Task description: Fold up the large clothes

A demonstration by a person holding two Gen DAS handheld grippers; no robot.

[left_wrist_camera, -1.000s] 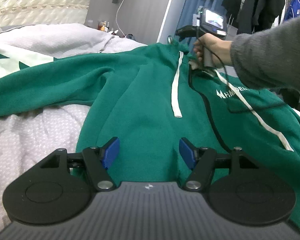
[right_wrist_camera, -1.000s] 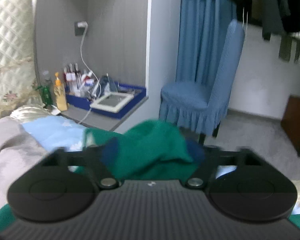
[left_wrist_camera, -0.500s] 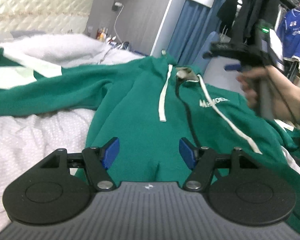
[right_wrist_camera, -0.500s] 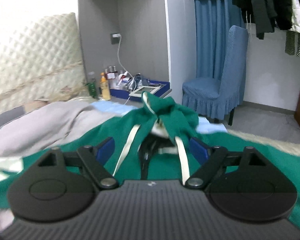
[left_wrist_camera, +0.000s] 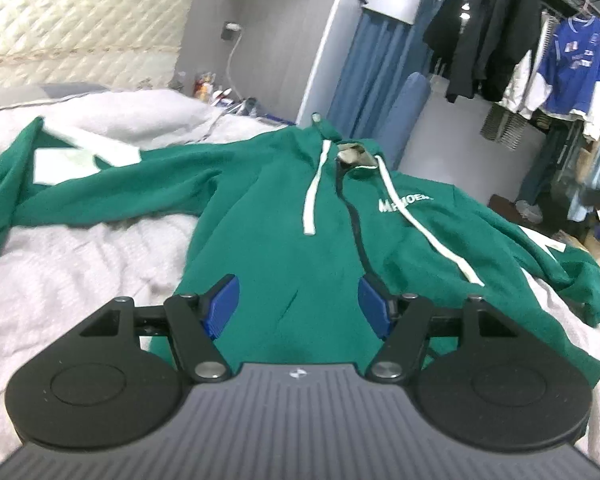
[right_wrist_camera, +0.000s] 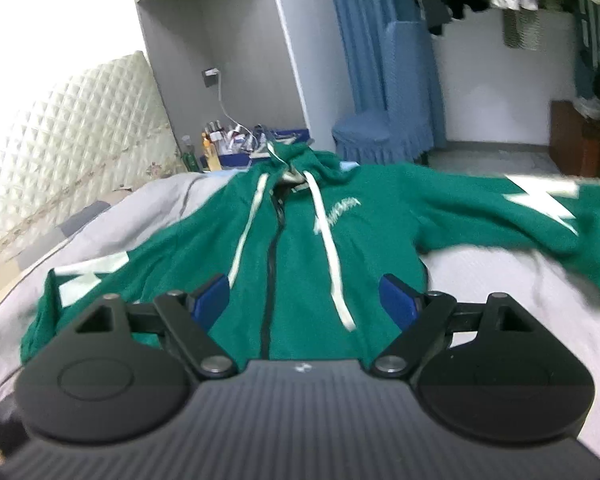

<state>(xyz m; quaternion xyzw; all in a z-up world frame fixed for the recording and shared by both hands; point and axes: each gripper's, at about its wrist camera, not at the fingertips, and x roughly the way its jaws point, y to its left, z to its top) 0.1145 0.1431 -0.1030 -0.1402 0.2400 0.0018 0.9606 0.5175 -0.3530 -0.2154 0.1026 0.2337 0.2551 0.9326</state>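
From my left camera, the far left holds the green hoodie's left sleeve (left_wrist_camera: 100,188), stretched out across the grey bedspread (left_wrist_camera: 72,264) with its white patch showing. Moving right, the green hoodie (left_wrist_camera: 300,220) lies face up on the bed, zipped, hood at the far end, the two white drawstrings (left_wrist_camera: 314,192) trailing down its chest. My left gripper (left_wrist_camera: 298,306) hovers above the near hem, its blue fingers spread with only cloth seen beyond them, nothing pinched. Further right, the other sleeve (right_wrist_camera: 520,216) runs off toward the right edge of the bed, slightly rumpled. My right gripper (right_wrist_camera: 304,300) also sits above the lower body of the hoodie, fingers spread wide and holding nothing; that view is smeared, so fine detail is hard to read. I judge the folding has not started. The risks I see: pinching only the top layer so the front lifts away from the back, snagging a loose drawstring in the fingers, dragging the bedspread up with the cloth, or folding the rumpled right sleeve in crooked.
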